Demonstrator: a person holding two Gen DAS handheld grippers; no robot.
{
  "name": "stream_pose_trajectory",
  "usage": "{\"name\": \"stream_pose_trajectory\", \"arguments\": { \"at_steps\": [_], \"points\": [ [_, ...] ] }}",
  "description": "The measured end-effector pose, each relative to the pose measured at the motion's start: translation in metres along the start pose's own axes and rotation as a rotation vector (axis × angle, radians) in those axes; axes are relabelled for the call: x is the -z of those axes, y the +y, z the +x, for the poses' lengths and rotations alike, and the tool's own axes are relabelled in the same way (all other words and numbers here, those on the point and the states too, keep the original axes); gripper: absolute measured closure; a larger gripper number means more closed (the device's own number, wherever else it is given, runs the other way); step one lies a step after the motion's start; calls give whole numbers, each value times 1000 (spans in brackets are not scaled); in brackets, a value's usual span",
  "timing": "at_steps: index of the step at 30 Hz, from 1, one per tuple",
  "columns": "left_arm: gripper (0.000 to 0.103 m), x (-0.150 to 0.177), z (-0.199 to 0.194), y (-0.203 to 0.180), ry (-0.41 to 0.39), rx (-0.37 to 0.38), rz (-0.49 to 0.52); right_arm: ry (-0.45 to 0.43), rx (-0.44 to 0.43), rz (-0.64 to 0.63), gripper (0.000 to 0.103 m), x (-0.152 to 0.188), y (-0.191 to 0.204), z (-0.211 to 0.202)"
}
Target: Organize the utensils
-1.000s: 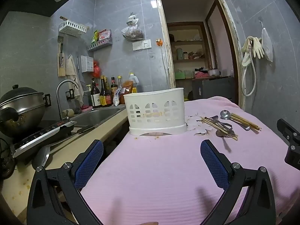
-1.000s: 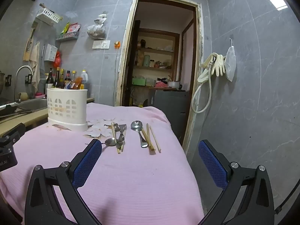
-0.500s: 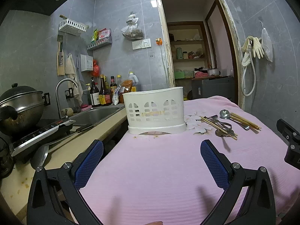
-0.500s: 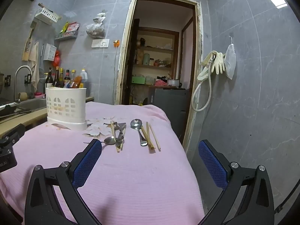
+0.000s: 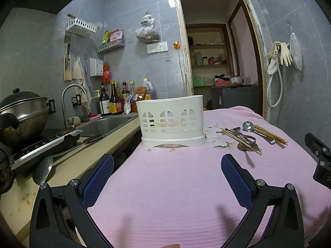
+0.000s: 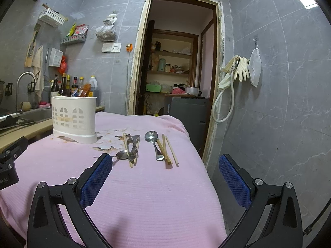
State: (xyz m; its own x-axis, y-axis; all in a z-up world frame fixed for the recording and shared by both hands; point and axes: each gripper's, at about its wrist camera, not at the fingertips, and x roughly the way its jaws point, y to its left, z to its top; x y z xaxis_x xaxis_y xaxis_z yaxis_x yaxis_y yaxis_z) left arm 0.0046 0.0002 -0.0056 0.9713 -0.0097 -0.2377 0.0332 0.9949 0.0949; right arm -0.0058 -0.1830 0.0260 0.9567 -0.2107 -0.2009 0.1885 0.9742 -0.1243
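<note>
Left gripper (image 5: 167,177): jaws spread wide, nothing between them. Blue-padded fingers (image 5: 98,180) sit at lower left and lower right of the left wrist view, black linkage arms running down to the bottom edge. Right gripper (image 6: 165,177): same posture, jaws wide apart and empty, blue pads (image 6: 234,183) at lower left and lower right. Each unit's black body pokes into the other's view: right one at right edge, left one at left edge.
</note>
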Motion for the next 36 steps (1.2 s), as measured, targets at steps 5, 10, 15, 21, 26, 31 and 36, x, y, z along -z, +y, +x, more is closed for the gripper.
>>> {"name": "stream_pose_trajectory", "arguments": {
  "at_steps": [5, 10, 15, 21, 26, 31, 36],
  "points": [
    [1, 0, 0, 0, 2, 1, -1, 1, -2, 0, 0, 0, 0, 0],
    [1, 0, 0, 0, 2, 1, -3, 2, -3, 1, 0, 1, 1, 0],
    [1, 0, 0, 0, 2, 1, -4, 2, -3, 1, 0, 1, 1, 0],
    [1, 1, 0, 0, 7, 2, -5, 4, -4, 2, 0, 0, 0, 1],
    [1, 2, 1, 0, 12, 2, -7, 5, -5, 2, 0, 2, 1, 1],
    [1, 3, 2, 1, 19, 5, -12, 8, -8, 3, 0, 4, 4, -2],
    [1, 3, 2, 1, 20, 6, -14, 10, -10, 3, 0, 3, 4, -2]
  ]
}}
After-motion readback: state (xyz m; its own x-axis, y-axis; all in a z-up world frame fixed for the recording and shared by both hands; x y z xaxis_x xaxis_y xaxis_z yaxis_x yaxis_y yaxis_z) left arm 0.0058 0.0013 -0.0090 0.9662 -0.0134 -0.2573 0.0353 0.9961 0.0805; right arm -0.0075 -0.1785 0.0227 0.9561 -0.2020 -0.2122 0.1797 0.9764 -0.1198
